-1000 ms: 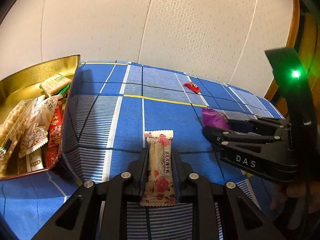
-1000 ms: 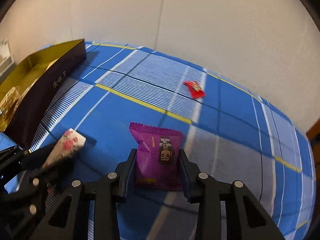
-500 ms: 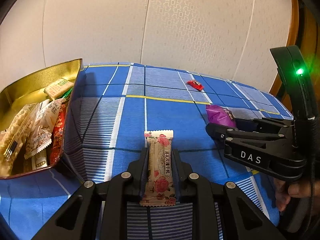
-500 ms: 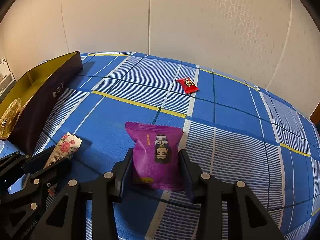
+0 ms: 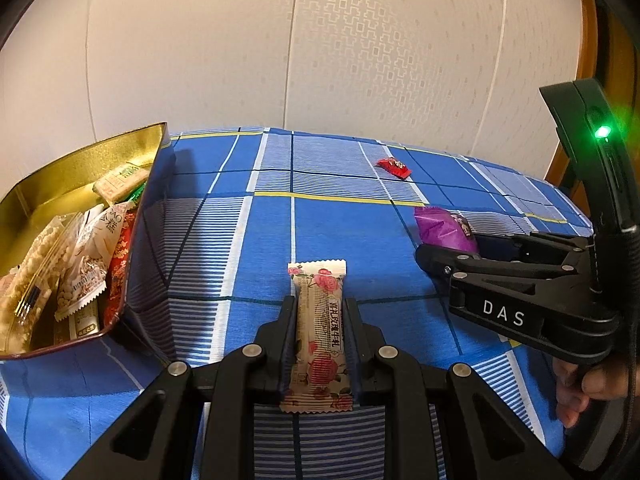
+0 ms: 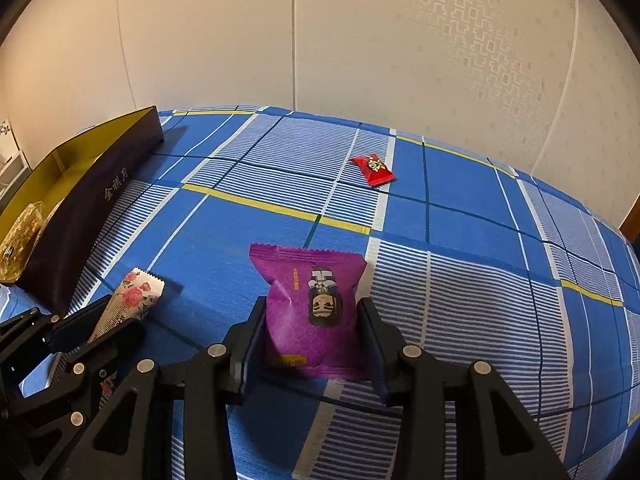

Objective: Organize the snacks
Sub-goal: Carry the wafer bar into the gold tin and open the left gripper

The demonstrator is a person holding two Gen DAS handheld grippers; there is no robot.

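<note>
Snacks gripped by both tools, floral bar left, purple packet right, over blue plaid cloth.

A blue plaid cloth (striped white, lined yellow) is covering the surface, and a cream patterned wall is rising behind.

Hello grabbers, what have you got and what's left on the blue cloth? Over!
Left gripper shut on rose-print bar. Right gripper shut on purple packet. Red candy loose on cloth. Way to gold box clear.
</note>
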